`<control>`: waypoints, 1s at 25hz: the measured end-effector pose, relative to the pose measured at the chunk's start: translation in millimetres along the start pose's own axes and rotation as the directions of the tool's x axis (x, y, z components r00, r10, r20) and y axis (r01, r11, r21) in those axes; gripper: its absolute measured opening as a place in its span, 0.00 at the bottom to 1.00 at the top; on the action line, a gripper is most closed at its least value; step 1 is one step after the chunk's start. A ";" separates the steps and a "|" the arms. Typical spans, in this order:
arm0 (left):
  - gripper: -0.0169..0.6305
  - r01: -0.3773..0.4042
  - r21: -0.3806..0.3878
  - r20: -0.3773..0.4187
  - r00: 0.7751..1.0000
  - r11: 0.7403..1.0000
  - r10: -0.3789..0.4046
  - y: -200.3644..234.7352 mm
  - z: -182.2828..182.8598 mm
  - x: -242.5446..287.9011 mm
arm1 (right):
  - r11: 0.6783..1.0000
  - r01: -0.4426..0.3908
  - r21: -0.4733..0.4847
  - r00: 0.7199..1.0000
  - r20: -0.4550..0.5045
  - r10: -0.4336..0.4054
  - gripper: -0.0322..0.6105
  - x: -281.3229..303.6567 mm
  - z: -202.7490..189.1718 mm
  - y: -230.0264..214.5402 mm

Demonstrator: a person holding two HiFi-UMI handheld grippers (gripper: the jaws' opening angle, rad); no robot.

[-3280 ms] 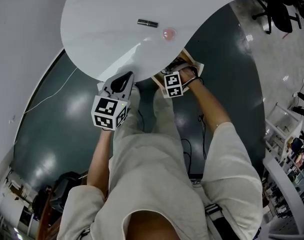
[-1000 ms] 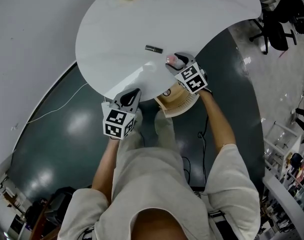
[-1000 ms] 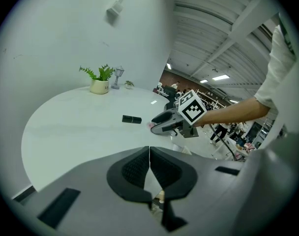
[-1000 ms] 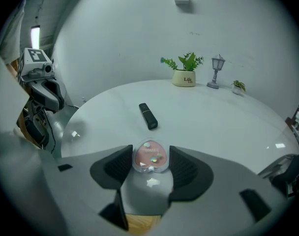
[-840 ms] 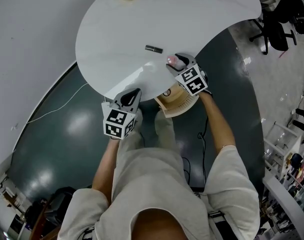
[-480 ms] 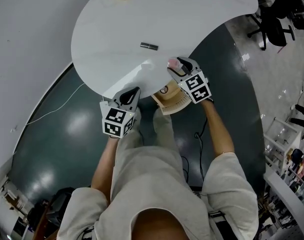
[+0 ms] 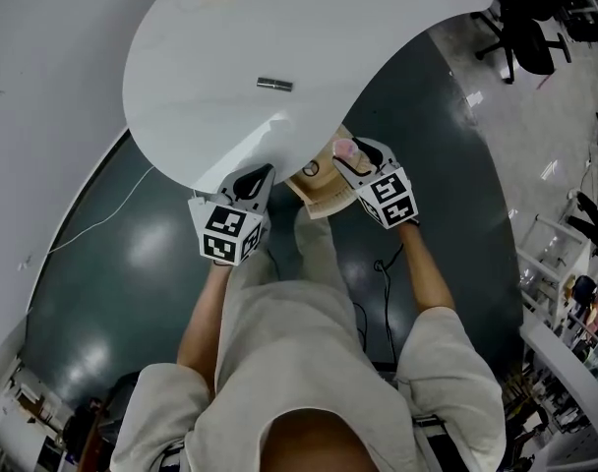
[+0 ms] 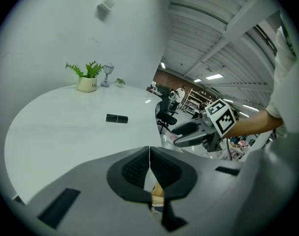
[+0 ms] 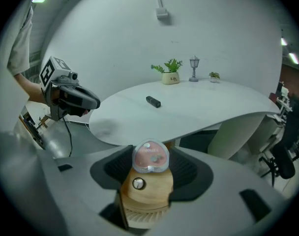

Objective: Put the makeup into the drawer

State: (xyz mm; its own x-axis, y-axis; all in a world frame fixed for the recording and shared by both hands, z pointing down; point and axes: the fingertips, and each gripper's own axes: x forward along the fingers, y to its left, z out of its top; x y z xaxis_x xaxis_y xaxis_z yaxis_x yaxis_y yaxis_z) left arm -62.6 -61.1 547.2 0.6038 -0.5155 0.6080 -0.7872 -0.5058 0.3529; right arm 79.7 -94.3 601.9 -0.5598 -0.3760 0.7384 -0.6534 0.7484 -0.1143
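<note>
**Compact held over the drawer: a short or early drop is the danger**

The left claw (image 7: 256,175) sits just left of the drawer (image 7: 324,197), clenched with nothing between its jaws. Nothing steadies the drawer, so a knock from the other side could push it back under the tabletop (image 7: 279,28). Beyond the drawer and to its left, a black tube (image 7: 274,85) lies on the tabletop, well apart from both claws. It could be overlooked if it counts as makeup too. The right claw (image 7: 350,151) is grasping a pink compact (image 9: 150,157) by its rim, over the drawer's right part. The shell looks round and smooth, so I judge it could twist or slip from the pads. If it is let go too soon or off-centre, it would likely miss the drawer and fall to the floor (image 7: 122,264). It could also clip the drawer's wall and bounce out.
</note>
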 end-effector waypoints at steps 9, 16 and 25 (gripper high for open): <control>0.05 0.008 -0.012 0.002 1.000 1.000 -0.008 -3.0 -3.7 5.6 | 0.950 -0.146 -0.277 0.961 -0.266 0.070 0.41 37.9 -60.0 28.6; 0.05 0.006 -0.018 0.002 1.000 1.000 -0.006 -0.7 -6.3 1.2 | 0.725 -0.338 -0.601 0.875 -0.484 0.007 0.41 71.1 -98.5 40.1; 0.05 0.002 -0.031 -0.011 1.000 1.000 -0.003 7.6 -18.7 0.1 | 0.488 -0.489 -0.723 0.795 -0.599 -0.090 0.41 106.9 -137.8 38.9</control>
State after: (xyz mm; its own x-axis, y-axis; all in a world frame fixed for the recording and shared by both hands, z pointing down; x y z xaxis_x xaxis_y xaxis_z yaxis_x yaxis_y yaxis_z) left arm -70.9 -52.1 563.3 0.6045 -0.5061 0.6152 -0.7892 -0.4854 0.3762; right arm 64.7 -30.0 768.0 -0.0809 -0.0393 0.9959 0.3237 0.9440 0.0636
